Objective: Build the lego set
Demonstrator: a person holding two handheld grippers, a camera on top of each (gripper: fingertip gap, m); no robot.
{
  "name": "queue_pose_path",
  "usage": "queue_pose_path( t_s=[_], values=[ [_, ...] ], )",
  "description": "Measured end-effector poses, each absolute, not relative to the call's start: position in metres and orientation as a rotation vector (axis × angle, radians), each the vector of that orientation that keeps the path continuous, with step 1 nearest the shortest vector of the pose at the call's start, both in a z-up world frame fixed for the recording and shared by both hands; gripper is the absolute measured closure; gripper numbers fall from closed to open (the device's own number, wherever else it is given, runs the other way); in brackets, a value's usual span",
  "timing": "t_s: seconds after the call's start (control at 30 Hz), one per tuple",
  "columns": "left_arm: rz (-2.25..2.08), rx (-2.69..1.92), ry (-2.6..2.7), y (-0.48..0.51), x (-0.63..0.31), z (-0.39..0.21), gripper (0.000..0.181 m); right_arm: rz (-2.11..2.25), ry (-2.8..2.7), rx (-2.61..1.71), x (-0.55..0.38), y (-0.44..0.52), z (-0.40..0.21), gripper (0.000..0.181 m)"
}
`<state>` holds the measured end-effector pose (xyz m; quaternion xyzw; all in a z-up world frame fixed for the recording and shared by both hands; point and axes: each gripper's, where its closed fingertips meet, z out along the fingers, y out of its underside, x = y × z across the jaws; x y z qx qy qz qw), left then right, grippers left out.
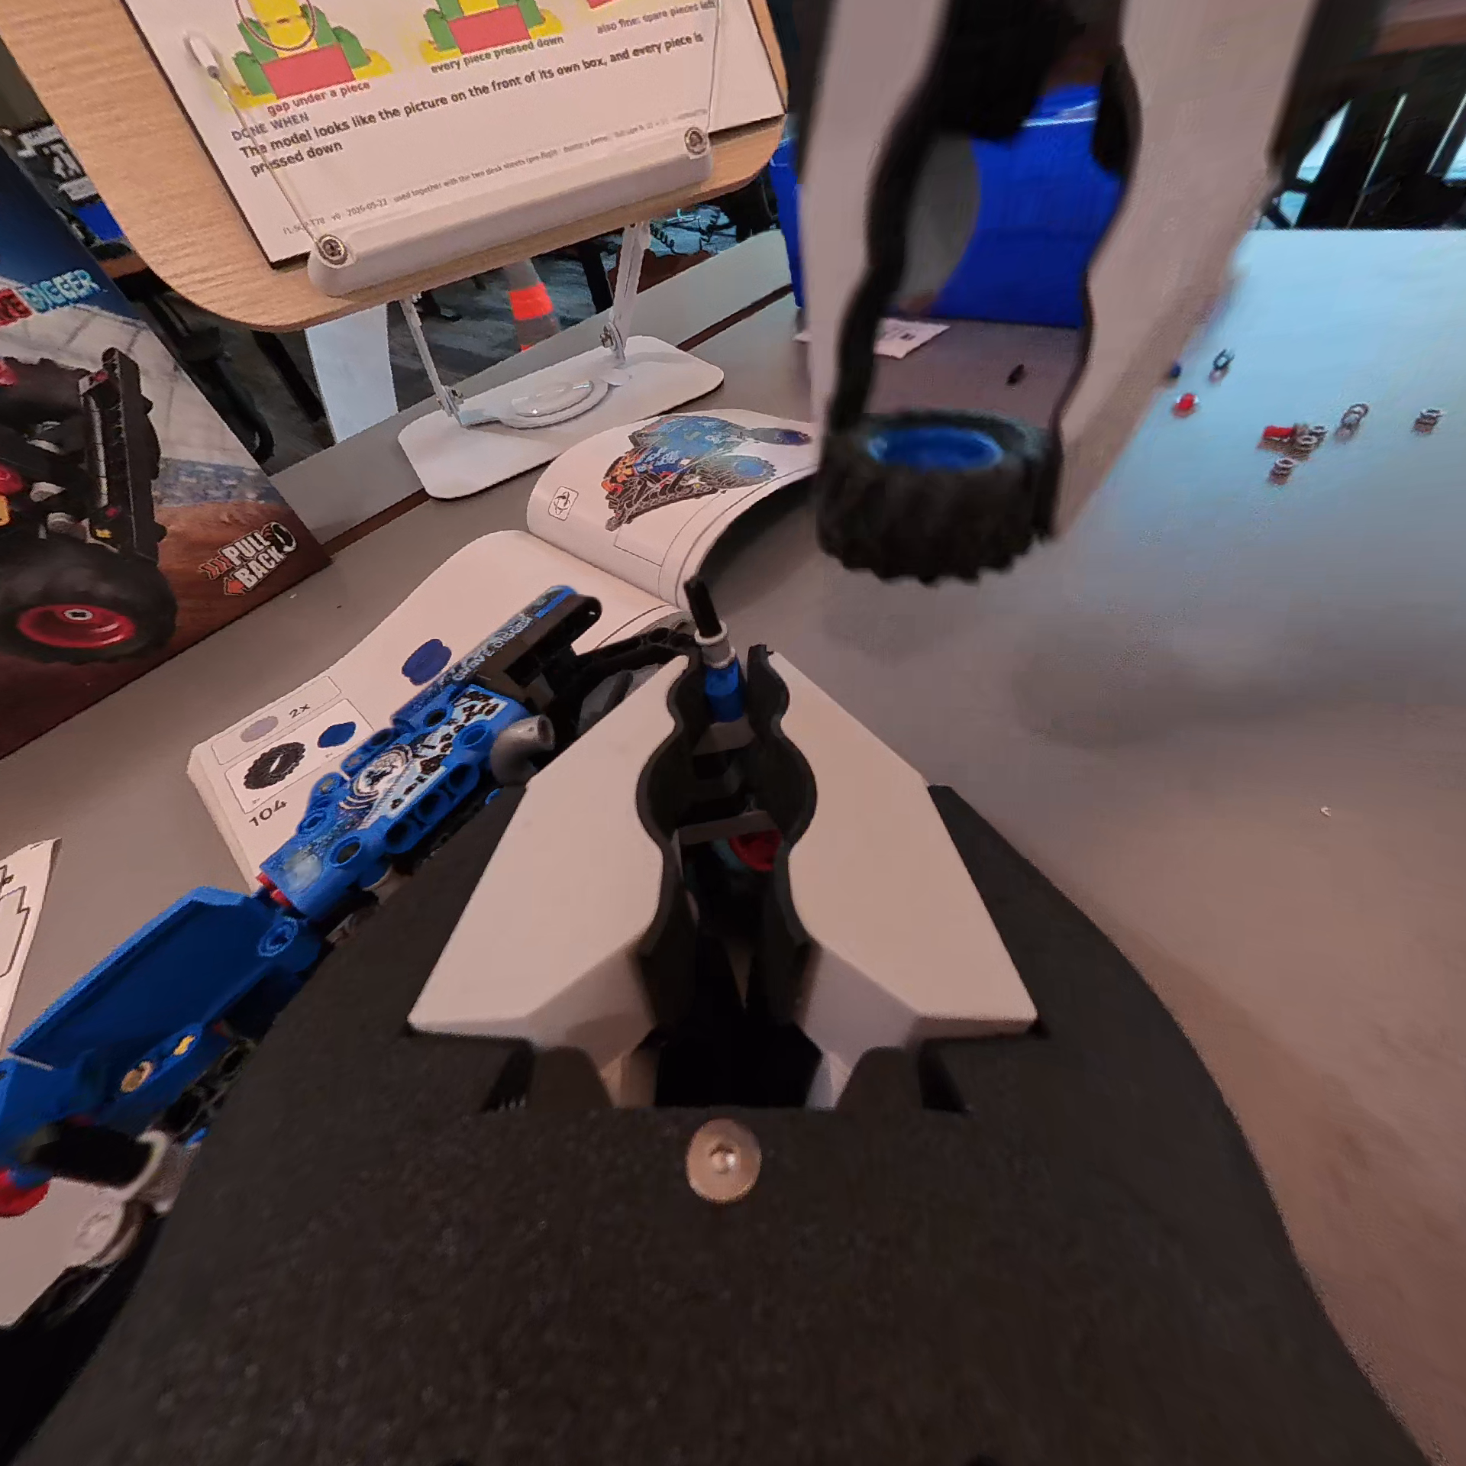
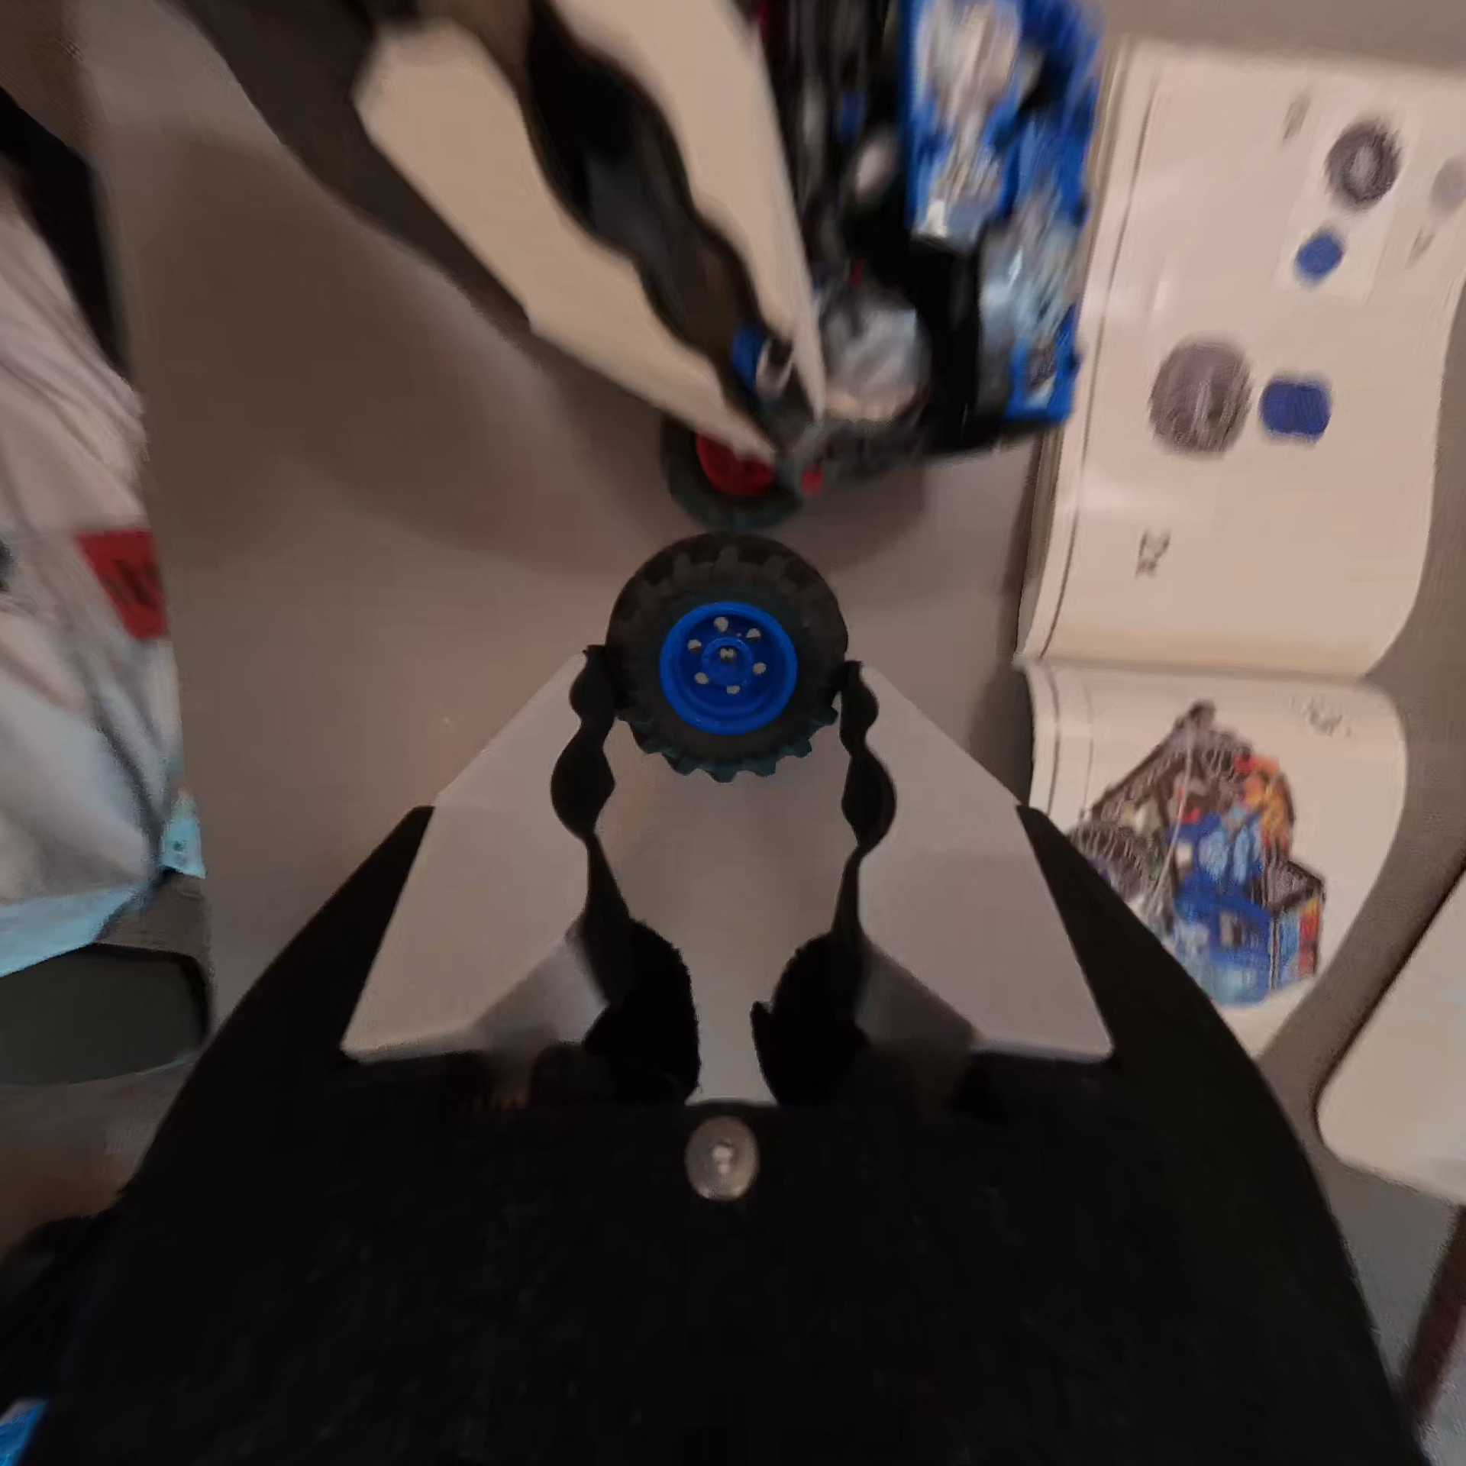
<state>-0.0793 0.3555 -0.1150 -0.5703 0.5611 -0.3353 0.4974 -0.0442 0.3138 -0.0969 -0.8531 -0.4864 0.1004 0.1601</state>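
Left gripper (image 1: 726, 682) clamps the blue truck (image 1: 381, 801); right gripper (image 2: 722, 674) pinches a blue-hubbed wheel (image 2: 723, 657) just above the truck's axle (image 1: 702, 611).

Even, fairly bright indoor light falls from above, laying soft shadows on the grey table (image 1: 1190, 793). Both wide-angle views bend strongly at the edges. The right wrist view is motion-blurred across the instruction booklet (image 2: 1237, 492); only the wheel (image 2: 723, 658) stays sharp.
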Motion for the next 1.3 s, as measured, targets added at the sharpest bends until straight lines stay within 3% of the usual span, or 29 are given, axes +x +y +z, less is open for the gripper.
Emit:
queue_pose_path(
  t_s=[0.03, 0.13, 0.33, 0.47, 1.07, 1.3],
  values=[
    [-0.805, -1.372, 1.365, 0.354, -0.079, -0.115, 0.173, 0.386, -1.383, -2.409, -0.054, 0.322, -0.082, 0.124],
    [-0.792, -1.361, 1.371, 0.353, -0.079, -0.115, 0.173, 0.577, -1.473, -2.370, -0.076, 0.335, -0.071, 0.124],
    [-0.824, -1.356, 1.388, 0.351, -0.079, -0.115, 0.174, 1.205, -1.157, -2.527, -0.093, 0.343, -0.080, 0.124],
    [-0.830, -1.355, 1.392, 0.351, -0.078, -0.115, 0.174, 1.365, -1.044, -2.516, -0.093, 0.341, -0.078, 0.124],
    [-0.842, -1.354, 1.399, 0.351, -0.078, -0.115, 0.174, 1.156, -1.137, -2.577, -0.091, 0.348, -0.084, 0.124],
    [-0.850, -1.353, 1.406, 0.350, -0.078, -0.115, 0.174, 0.754, -1.461, -2.498, -0.088, 0.348, -0.084, 0.124]
  ],
)
